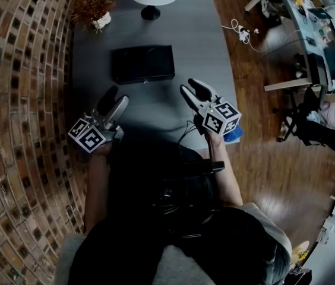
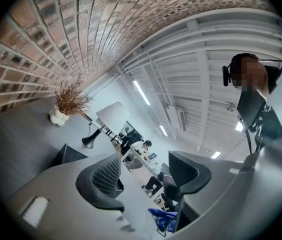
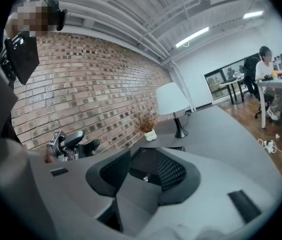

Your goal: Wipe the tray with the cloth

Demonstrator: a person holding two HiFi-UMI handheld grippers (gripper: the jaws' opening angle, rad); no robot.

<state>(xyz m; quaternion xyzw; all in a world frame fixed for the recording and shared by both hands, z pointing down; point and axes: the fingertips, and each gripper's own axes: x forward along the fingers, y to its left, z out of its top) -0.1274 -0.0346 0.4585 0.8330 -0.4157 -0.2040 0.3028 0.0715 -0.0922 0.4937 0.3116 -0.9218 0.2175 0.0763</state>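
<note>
Left gripper point(image 1: 115, 100) and right gripper point(image 1: 192, 89) are hovering over the tabletop's point(image 1: 173, 34) near edge, fingers released and empty, left wider. Tray point(image 1: 144, 64) is lying ahead mid-tabletop, long axis crosswise. Cloth point(image 1: 234, 135) is sitting at the right edge, behind the right gripper, the nearer one.

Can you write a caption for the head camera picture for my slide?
The left gripper and right gripper, both open and empty, hover over the grey table before the black tray.
</note>
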